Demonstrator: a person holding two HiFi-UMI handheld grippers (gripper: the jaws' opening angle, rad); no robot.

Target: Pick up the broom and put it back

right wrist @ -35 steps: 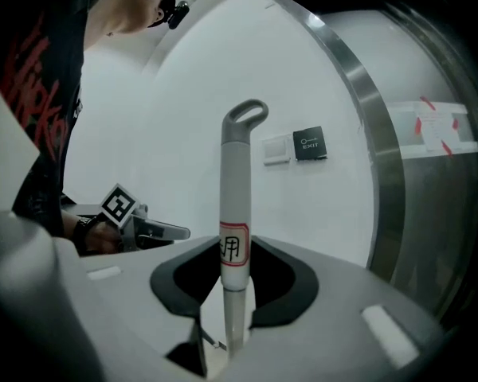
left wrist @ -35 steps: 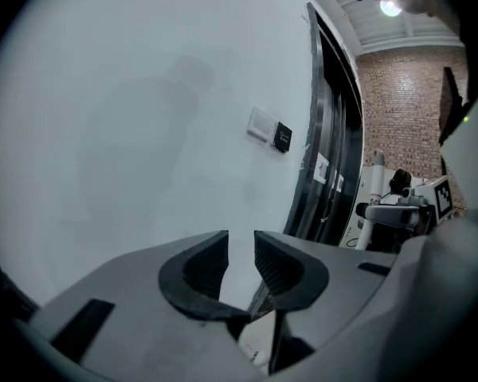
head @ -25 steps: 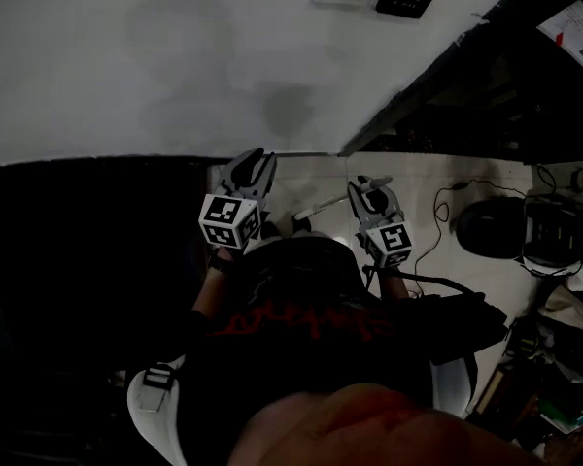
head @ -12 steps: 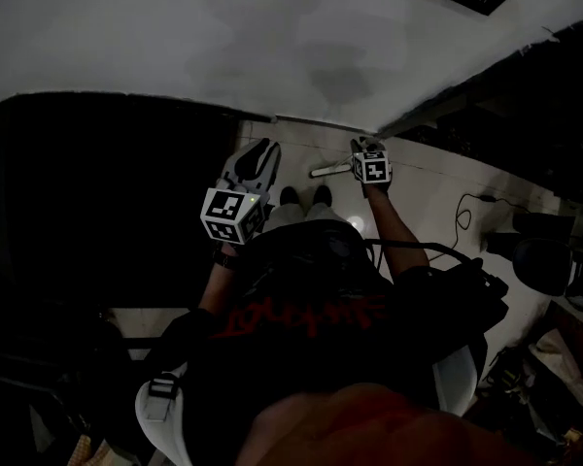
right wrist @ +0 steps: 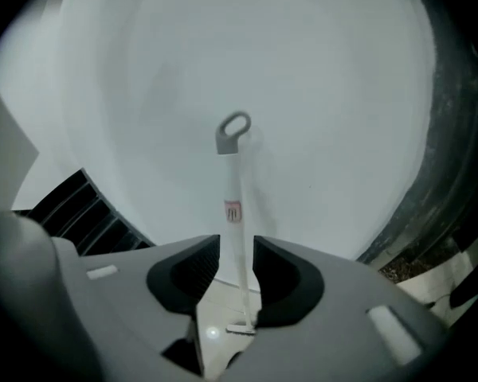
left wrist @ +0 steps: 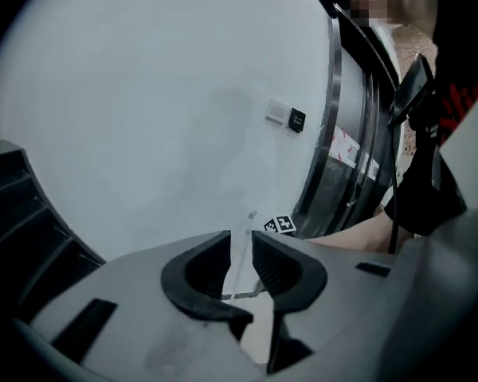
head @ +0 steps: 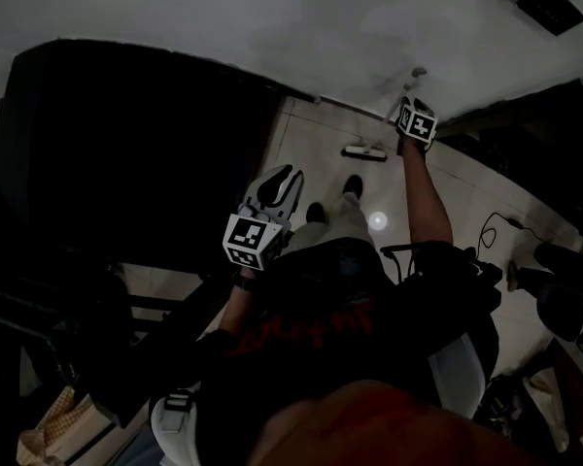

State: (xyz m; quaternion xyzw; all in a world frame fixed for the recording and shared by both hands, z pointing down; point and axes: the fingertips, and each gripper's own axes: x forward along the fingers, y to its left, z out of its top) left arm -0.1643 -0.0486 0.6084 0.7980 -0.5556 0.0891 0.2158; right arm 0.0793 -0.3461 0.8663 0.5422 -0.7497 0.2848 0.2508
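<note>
**Broom upright at the wall, both grippers unclamped**

Since a sec ago your right gripper (head: 412, 105) has gone from close by your chest to arm's length, out twd the wall. Its jaws have just been opening. Your left gripper (head: 290, 175) has moved less and is near your body.

Nearest you, the left gripper sits above your left forearm, tips fwd. In the left gripper view its jaws (left wrist: 240, 249) stand a narrow gap apart w/ nothing between them.

Past it are your shoes (head: 353, 184) on the pale tiled floor (head: 316, 134), w/ a dark unit (head: 126, 163) to the left, too dim to ID.

Further out, the right gripper (right wrist: 237, 253) has the broom (right wrist: 233, 181) handle running through the gap between its jaws. The pads stand off it on both sides, so no grip.

The broom's long axis is near vertical. Its head (head: 365, 151) is down on the floor, and its hanging loop (right wrist: 234, 130) points up. It leans at the white wall (head: 272, 17), but you can't tell if the top touches. A dark switch plate (head: 549, 3) sits higher on that wall, to the right.
</note>
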